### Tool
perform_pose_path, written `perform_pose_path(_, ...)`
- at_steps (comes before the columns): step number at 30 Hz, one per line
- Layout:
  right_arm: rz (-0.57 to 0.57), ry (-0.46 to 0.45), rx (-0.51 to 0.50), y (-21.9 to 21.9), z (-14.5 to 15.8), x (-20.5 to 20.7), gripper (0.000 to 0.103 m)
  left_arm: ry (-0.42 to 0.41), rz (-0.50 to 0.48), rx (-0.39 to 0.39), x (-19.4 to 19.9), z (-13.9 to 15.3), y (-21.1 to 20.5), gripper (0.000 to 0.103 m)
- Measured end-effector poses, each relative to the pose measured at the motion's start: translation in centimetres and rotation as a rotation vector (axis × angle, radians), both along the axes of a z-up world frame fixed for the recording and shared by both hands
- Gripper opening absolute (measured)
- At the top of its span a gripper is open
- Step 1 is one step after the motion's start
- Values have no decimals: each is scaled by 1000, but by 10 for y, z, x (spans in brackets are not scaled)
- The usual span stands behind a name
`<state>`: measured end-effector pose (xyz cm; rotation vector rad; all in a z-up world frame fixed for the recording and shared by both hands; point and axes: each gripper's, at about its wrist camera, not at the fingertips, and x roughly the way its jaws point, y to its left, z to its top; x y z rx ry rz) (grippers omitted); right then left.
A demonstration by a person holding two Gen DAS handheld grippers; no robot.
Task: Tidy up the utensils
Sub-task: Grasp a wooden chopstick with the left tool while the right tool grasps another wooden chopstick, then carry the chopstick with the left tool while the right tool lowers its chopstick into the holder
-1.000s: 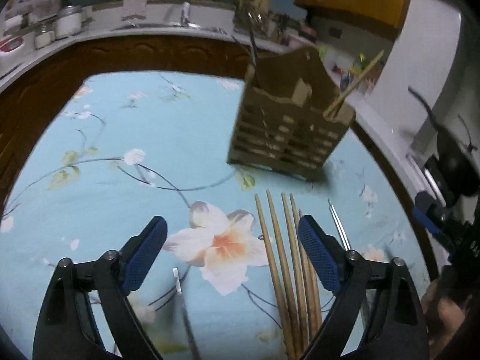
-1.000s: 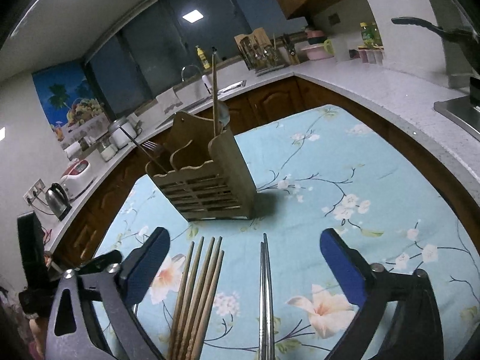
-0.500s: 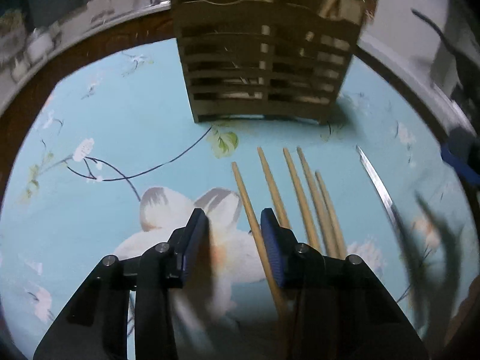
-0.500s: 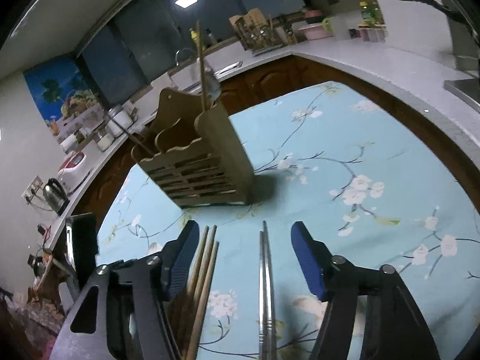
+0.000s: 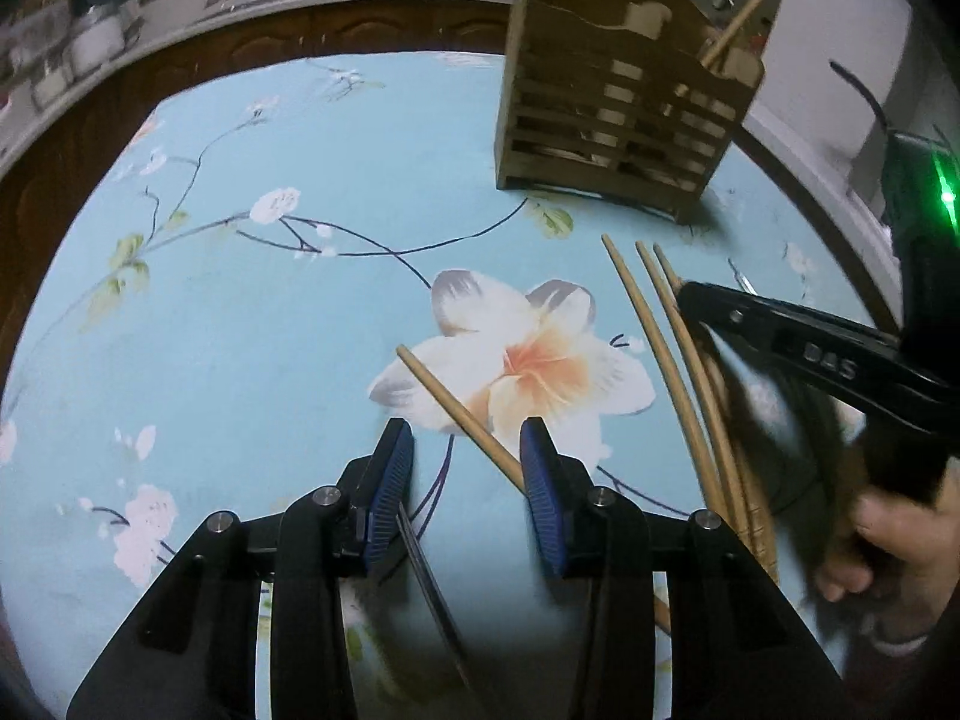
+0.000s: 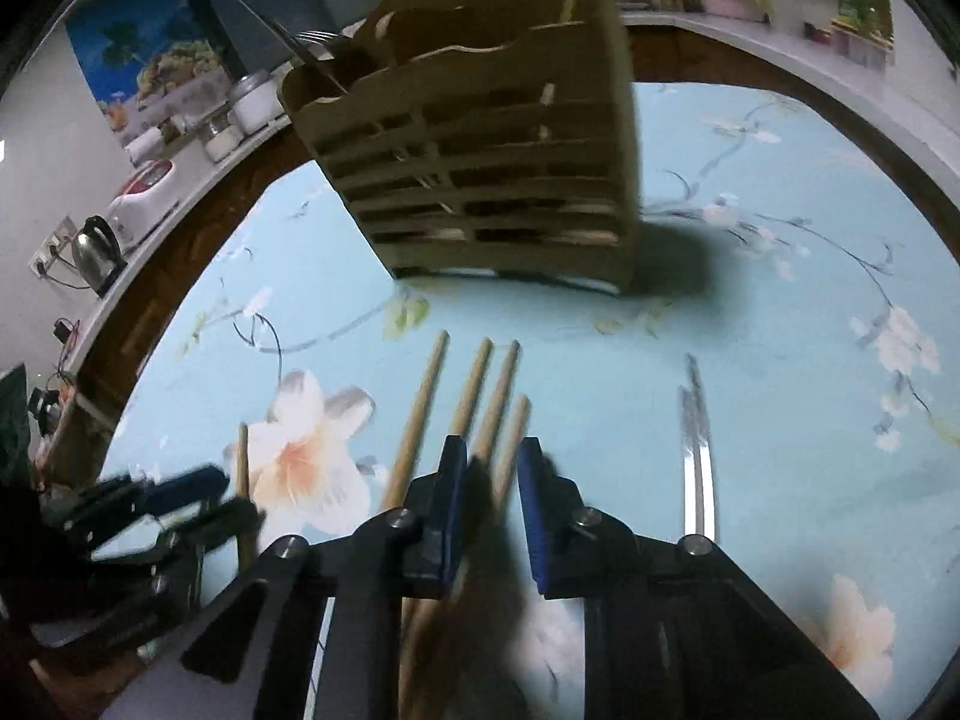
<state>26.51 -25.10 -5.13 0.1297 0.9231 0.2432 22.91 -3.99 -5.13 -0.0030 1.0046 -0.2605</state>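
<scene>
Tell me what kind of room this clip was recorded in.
Most likely a home kitchen: a kettle and jars stand on a curved counter with wooden cabinet fronts, beyond a table under a flowered cloth.

left gripper [image 5: 465, 456]: jaws narrowed, one wooden chopstick [image 5: 459, 414] swung toward 10 o'clock | right gripper [image 6: 489, 468]: jaws closing over wooden chopsticks [image 6: 498, 414]

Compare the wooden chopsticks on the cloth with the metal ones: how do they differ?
The wooden chopsticks are tan and matte; the metal chopsticks are silver and shiny. The wooden ones are several and fanned apart; the metal ones lie close together. The right gripper is over the wooden ones; the metal ones lie untouched. Both point toward the holder.
</scene>
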Motion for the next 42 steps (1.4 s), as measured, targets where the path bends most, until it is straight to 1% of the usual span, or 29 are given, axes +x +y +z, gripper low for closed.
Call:
perform_pose_path(2,7,3,-22,4,1,10,18,-1,9,2,2,-1,-1,37)
perform_pose_path(6,10,18,-77,5,-1,25,16,-20,7,29,7,-3,-13,37)
perform_pose_path(7,10,23,-71,3,-1,27,15,-21,3,26,10,-2,-15,38)
perform_pose_path(9,14,26,-75,-2,-2,27,8,-24,-10,20,16,-2,-19,37)
perform_pose_path(11,22,29,-72,-3,-2,28,8,-30,-27,21,23,-3,-25,37)
perform_pose_path(12,29,33,-88,0,-1,29,8,-32,-30,23,26,-3,-27,37)
perform_pose_path(14,53,35,-124,9,0,34,10,-34,-38,33,31,-4,-33,37)
perform_pose_path(16,67,33,-135,14,0,37,14,-26,-46,48,33,-3,-36,37)
perform_pose_path(18,78,26,-152,16,-1,35,14,-7,-31,41,30,-2,-30,41)
perform_pose_path(20,79,26,-122,12,-2,35,14,9,-15,20,28,-1,-26,41)
perform_pose_path(22,72,28,-97,8,-2,36,11,5,-10,11,24,-2,-23,40)
perform_pose_path(24,62,28,-79,4,-1,36,9,-14,-13,45,24,-3,-28,36)
perform_pose_path(25,66,26,-62,2,0,35,8,-26,-16,62,25,-3,-31,27)
perform_pose_path(26,66,28,-35,1,1,32,8,-34,-17,72,25,-4,-33,15)
perform_pose_path(27,60,22,-18,0,4,29,7,-36,-18,73,26,-4,-34,15)
perform_pose_path(29,53,5,34,-6,13,20,6,-18,-24,36,29,-3,-32,7)
perform_pose_path(30,47,-5,61,-10,20,14,6,-4,-30,7,30,-1,-30,6)
perform_pose_path(32,42,-33,98,-17,32,3,6,-13,-35,1,27,3,-29,5)
perform_pose_path(35,39,-74,151,-29,54,-15,5,-47,-41,-42,17,22,-25,5)
perform_pose_path(37,37,-99,166,-36,67,-24,5,-79,-49,-97,8,43,-22,4)
perform_pose_path(39,40,-128,181,-40,81,-34,5,-110,-53,-131,0,60,-20,4)
perform_pose_path(42,43,-179,174,-36,102,-43,5,-177,-61,-194,-18,96,-13,5)
